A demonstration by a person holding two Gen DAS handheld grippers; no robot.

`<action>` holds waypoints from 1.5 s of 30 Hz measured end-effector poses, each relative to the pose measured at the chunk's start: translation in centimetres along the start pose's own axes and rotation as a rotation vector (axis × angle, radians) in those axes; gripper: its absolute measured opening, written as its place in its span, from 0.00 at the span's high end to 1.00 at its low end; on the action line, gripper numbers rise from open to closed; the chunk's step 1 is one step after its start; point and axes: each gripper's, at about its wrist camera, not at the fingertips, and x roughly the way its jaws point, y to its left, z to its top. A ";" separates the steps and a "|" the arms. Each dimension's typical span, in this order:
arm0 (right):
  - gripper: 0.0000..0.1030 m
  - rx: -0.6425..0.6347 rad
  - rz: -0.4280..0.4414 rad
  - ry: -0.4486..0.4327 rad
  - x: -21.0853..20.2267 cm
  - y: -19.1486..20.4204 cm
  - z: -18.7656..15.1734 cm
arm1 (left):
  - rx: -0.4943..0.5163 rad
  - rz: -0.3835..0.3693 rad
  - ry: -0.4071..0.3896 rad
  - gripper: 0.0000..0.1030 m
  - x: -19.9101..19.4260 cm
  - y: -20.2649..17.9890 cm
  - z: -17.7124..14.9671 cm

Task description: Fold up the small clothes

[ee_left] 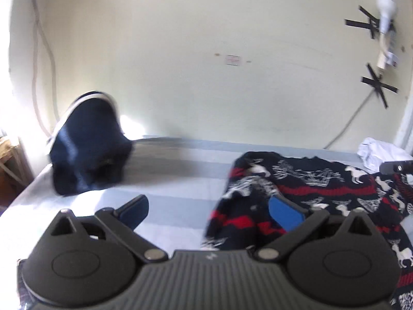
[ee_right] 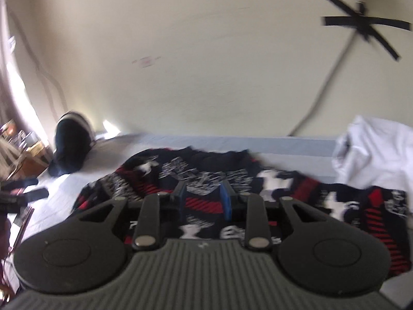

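A black, red and white patterned sweater (ee_left: 309, 188) lies crumpled on the bed's pale striped sheet (ee_left: 175, 188). My left gripper (ee_left: 209, 210) hangs above the sheet with its jaws wide open and nothing between them. Its right finger (ee_left: 284, 213) is over the sweater's left edge. In the right wrist view the sweater (ee_right: 206, 175) spreads under my right gripper (ee_right: 204, 201). Those jaws stand a narrow gap apart, and the pads press on no cloth. A dark navy garment with a white stripe (ee_left: 90, 144) is heaped at the far left by the wall.
A white garment (ee_right: 374, 152) lies bunched at the far right of the bed. The cream wall (ee_left: 206, 77) rises just behind the bed, with a cable held by black tape crosses (ee_left: 378, 85). Wooden furniture (ee_left: 10, 160) stands off the bed's left side.
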 end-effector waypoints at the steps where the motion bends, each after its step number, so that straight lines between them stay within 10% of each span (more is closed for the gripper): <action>1: 0.69 -0.046 0.042 0.019 1.1 2.0 -0.3 | -0.018 0.039 0.009 0.00 -0.6 1.7 -0.3; 16: 0.58 -0.235 0.415 0.306 10.5 18.4 -3.9 | -0.034 0.016 0.042 0.00 -3.4 4.7 -5.3; 22: 0.44 -0.396 0.388 0.415 11.4 23.1 -6.8 | -0.100 0.016 0.005 0.00 -8.0 7.8 -6.7; 24: 0.41 -0.462 0.357 0.397 12.0 24.3 -7.6 | -0.129 0.019 -0.012 0.00 -9.5 8.9 -7.1; 28: 0.84 -0.554 0.335 0.359 12.7 26.0 -8.0 | -0.189 0.028 -0.057 0.00 -11.9 10.5 -7.6; 31: 0.92 -0.485 0.355 0.345 13.8 26.1 -6.8 | -0.231 0.014 -0.115 0.00 -14.3 11.6 -7.7; 37: 0.92 -0.187 0.538 0.086 13.4 26.7 1.3 | -0.240 -0.043 -0.257 0.00 -20.5 13.5 -8.3; 40: 0.68 -0.007 0.626 0.048 14.1 24.3 4.7 | -0.244 -0.058 -0.291 0.00 -22.2 13.8 -9.2; 41: 0.53 0.009 0.629 0.087 14.6 23.5 5.1 | -0.247 -0.069 -0.292 0.00 -22.3 13.9 -9.6; 45: 0.52 -0.060 0.451 0.085 14.5 19.9 4.8 | -0.261 -0.109 -0.247 0.00 -20.1 13.7 -10.1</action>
